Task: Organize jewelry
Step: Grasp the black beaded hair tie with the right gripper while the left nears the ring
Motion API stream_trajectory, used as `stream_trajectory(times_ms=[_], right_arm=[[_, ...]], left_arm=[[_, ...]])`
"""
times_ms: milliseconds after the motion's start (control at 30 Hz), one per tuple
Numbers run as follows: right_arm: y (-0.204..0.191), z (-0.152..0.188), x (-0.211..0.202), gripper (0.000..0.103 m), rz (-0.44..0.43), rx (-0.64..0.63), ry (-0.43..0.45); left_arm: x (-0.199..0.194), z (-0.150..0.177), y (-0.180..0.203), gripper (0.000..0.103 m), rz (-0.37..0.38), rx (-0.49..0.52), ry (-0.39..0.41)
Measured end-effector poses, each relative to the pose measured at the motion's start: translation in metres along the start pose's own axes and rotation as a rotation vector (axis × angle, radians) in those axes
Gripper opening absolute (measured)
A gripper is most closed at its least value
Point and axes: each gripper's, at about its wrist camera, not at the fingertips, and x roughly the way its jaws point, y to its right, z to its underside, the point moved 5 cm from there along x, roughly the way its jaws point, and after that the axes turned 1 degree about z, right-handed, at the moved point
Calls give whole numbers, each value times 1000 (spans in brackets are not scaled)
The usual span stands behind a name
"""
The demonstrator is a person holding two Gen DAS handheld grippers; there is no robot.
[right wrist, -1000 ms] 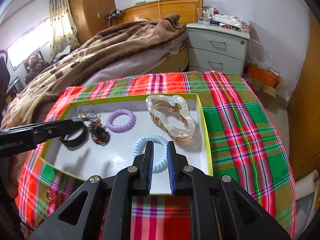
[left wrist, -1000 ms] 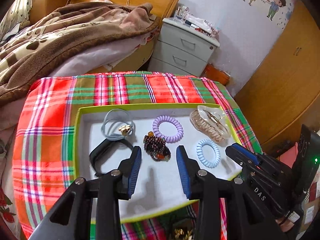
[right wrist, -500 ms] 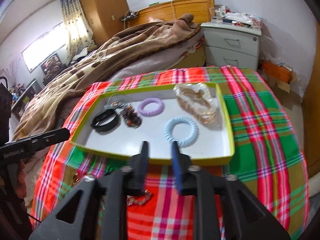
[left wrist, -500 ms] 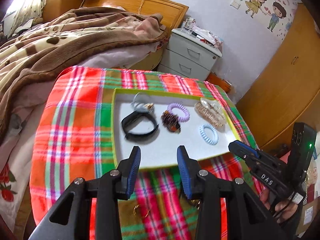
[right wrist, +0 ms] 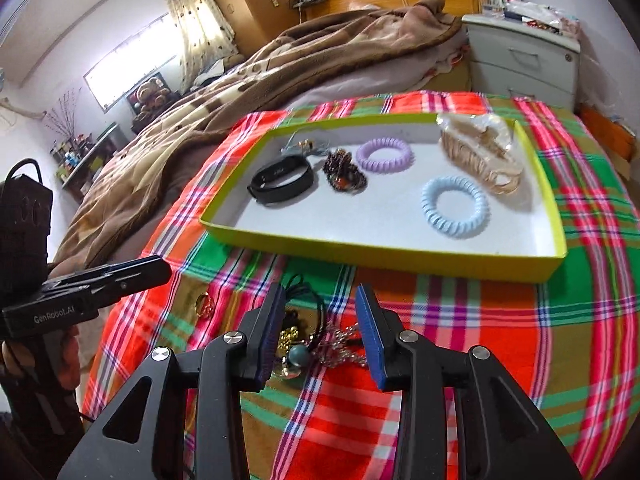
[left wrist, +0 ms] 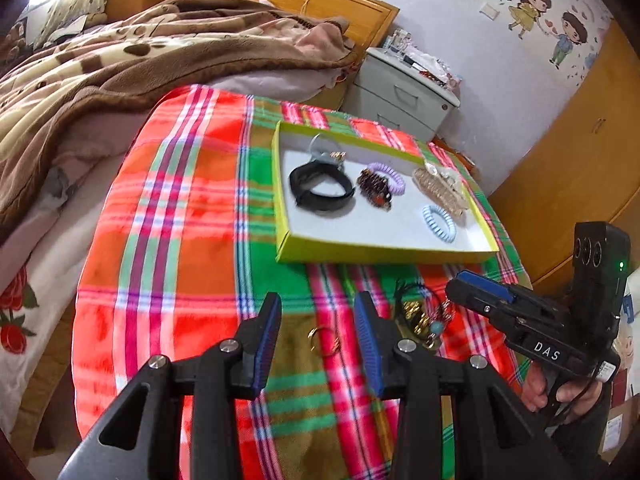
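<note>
Pickup step: right gripper [right wrist: 320, 330] wide open, empty, straddling tangled necklace pile [right wrist: 316, 340]; left gripper [left wrist: 318, 330] open, empty, gold ring [left wrist: 320, 338] between fingers. Next: lower, close, carry to tray [right wrist: 384, 258] ahead.

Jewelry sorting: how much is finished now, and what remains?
Done: the yellow-green tray holds a black band, two spiral hair ties, a claw clip and more. In hand: nothing; the right gripper is open above the necklace tangle. Left: that tangle and a gold ring on the cloth.
</note>
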Motion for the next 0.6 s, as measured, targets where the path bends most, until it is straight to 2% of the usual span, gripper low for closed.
stream_trajectory(times_ms=[233,267,433,533,600], right_arm=[[-6,4,14,36,-9,-20,-50],[-7,5,15,29,-5,-23,-52],[-8,7,18,13,14,-45,-68],[-10,8,15,5,18,-57,-62],[-11,8,11,4,18,-63,-54]], left_arm=[[-1,13,-13,39,-5,-31,-12],[0,15,-14,39,-7,-32,-14],[4,19,-17,39,-9,-38,-29],[7,21,-18,39,-12,-39,-37],[8,22,-17,39,-12,-39,-43]])
